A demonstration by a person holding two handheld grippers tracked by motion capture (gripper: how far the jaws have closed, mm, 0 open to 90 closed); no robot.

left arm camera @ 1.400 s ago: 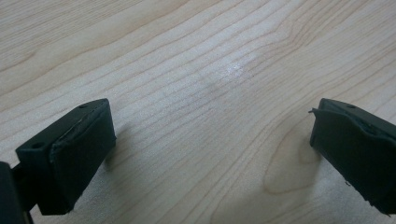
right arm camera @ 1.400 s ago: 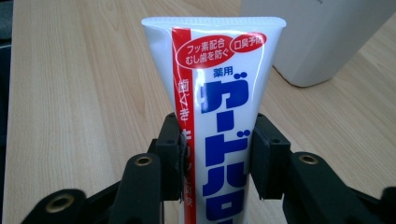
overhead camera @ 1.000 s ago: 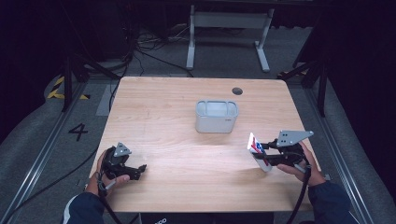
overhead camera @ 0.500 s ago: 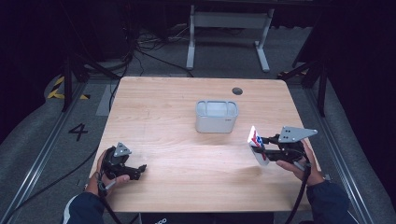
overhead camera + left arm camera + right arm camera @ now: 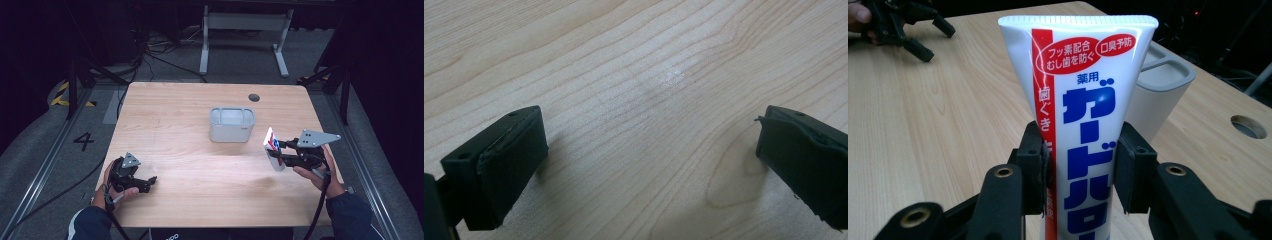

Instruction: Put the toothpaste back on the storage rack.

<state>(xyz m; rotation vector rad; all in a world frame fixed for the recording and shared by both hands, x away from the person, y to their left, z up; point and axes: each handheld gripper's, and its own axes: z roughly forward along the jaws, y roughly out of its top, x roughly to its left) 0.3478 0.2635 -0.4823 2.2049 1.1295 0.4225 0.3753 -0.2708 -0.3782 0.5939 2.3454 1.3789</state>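
Presently the right tongs (image 5: 278, 152) grip a toothpaste tube (image 5: 272, 148) upright, crimped end up, just right of the grey holder (image 5: 231, 124) and nearer it. The left tongs (image 5: 145, 182) rest open on the worktop (image 5: 190, 150), well apart from the holder.

Left tool (image 5: 145, 181) rests gaping; right tool (image 5: 272, 151) is clamped, raised.

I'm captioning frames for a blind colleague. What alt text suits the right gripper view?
The right gripper clamps a white toothpaste tube upright, crimped end up, above a wooden table. A grey holder stands just behind it.
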